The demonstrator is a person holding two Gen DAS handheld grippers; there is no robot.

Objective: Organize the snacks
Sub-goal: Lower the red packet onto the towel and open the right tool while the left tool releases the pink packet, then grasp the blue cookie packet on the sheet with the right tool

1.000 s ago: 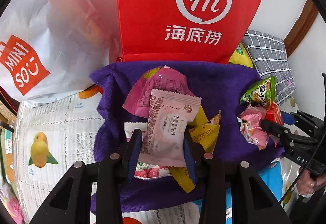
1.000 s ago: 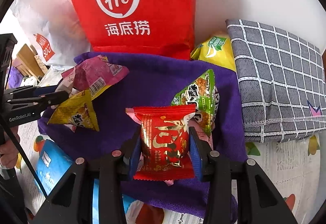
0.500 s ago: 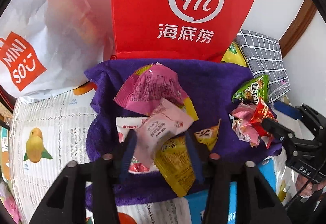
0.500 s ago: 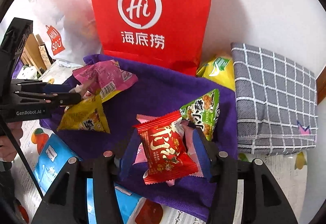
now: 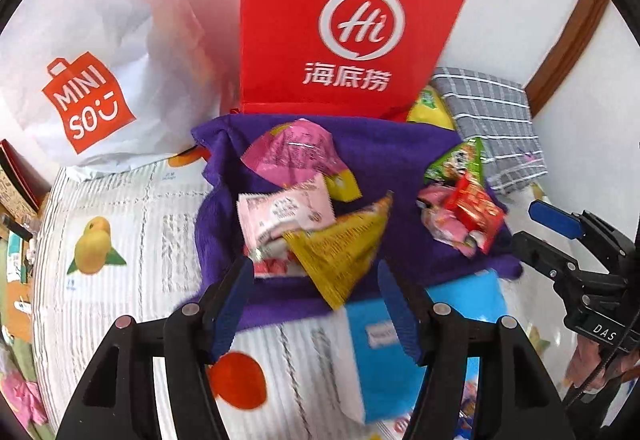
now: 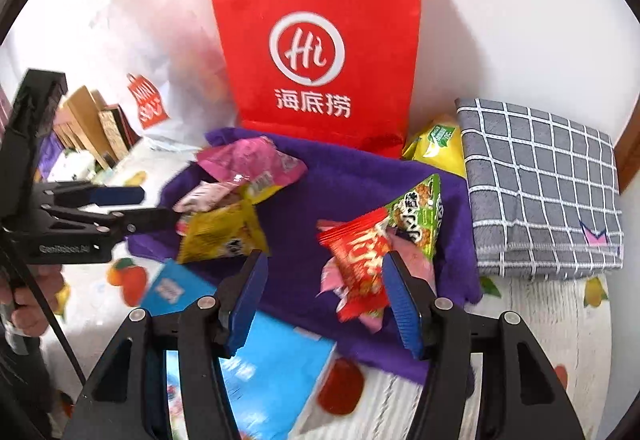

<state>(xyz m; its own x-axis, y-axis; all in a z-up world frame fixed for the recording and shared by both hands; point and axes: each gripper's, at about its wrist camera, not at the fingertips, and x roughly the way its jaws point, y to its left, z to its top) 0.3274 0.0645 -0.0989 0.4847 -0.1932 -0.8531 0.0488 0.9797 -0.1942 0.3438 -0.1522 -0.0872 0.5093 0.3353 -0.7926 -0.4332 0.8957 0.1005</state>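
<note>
- Gaping wide at the bottom of the left wrist view, the left claw point(image 5: 314, 294) holds nothing; its blue pads stand apart over the near edge of the purple towel point(image 5: 384, 160).
- Just above its fingertips, at the centre of that frame, lies one heap of snacks: a yellow packet point(image 5: 340, 252) on top of a pale pink packet point(image 5: 284, 216), with a bigger pink bag point(image 5: 296, 156) behind them.
- At the bottom of the right wrist view the right claw point(image 6: 324, 294) is also spread open and empty.
- A red packet point(image 6: 360, 260) lies tilted just inside its right finger, whether touching I cannot tell, on a pink wrapper point(image 6: 412, 260) and beside a green packet point(image 6: 420, 216), right of centre on the towel.
- Behind the towel, at the top centre of both frames, a red paper bag point(image 6: 320, 52) stands upright against the wall.
- A grey checked cloth point(image 6: 536, 184) lies folded at the right of the frame.
- A blue box point(image 6: 272, 372) sits on the fruit-printed tabletop point(image 5: 120, 240) at the towel's near edge.
</note>
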